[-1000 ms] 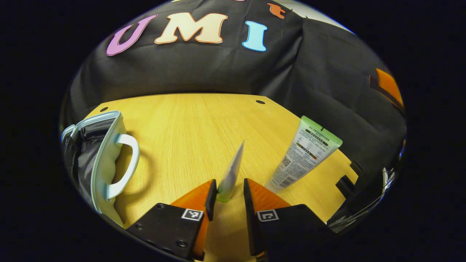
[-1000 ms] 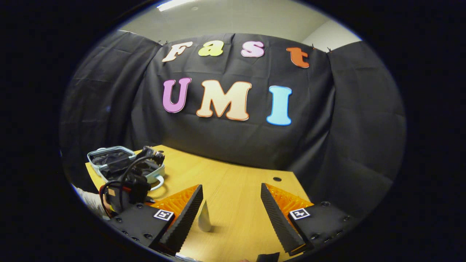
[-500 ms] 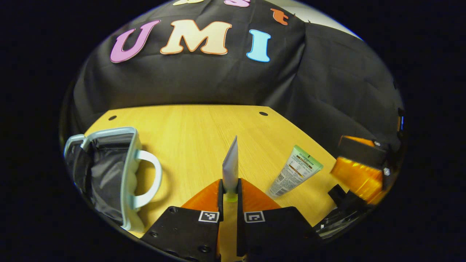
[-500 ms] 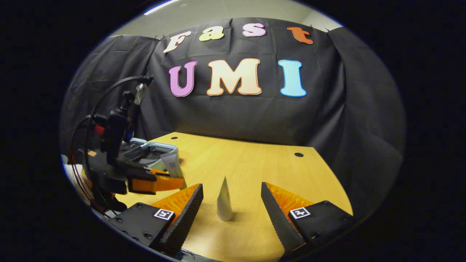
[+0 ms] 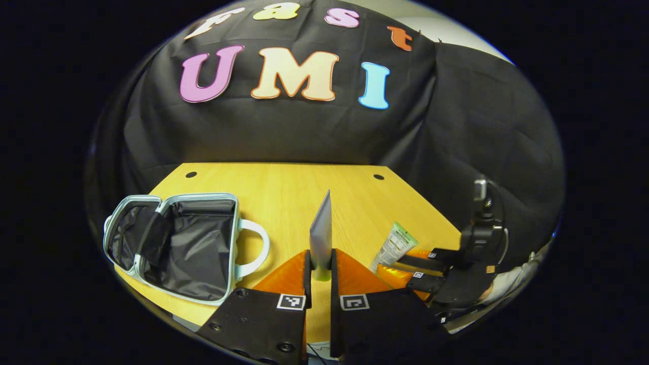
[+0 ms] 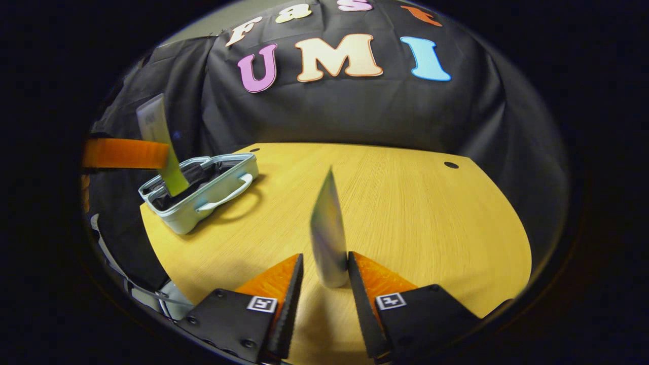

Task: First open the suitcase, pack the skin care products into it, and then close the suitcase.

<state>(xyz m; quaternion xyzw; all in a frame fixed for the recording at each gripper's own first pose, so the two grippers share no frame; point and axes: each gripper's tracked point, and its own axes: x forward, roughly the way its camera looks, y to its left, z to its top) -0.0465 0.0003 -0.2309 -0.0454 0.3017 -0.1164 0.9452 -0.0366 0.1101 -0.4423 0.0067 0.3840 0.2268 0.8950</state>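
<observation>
My left gripper (image 5: 319, 263) has its fingers clamped on a light, soft, squeezable green-capped plastic tube (image 5: 321, 233), low near the cap, above the counter (image 5: 284, 187). My right gripper (image 6: 323, 271) stands around a second tube (image 6: 328, 238); if it presses, I cannot tell. The left gripper view shows the pale blue suitcase (image 5: 177, 243), open at the counter's left edge.

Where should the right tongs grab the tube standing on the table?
Low on its body, across the two flat faces. The tube stands upright, thin edge toward the right tongs, so come straight in, one finger each side.
</observation>
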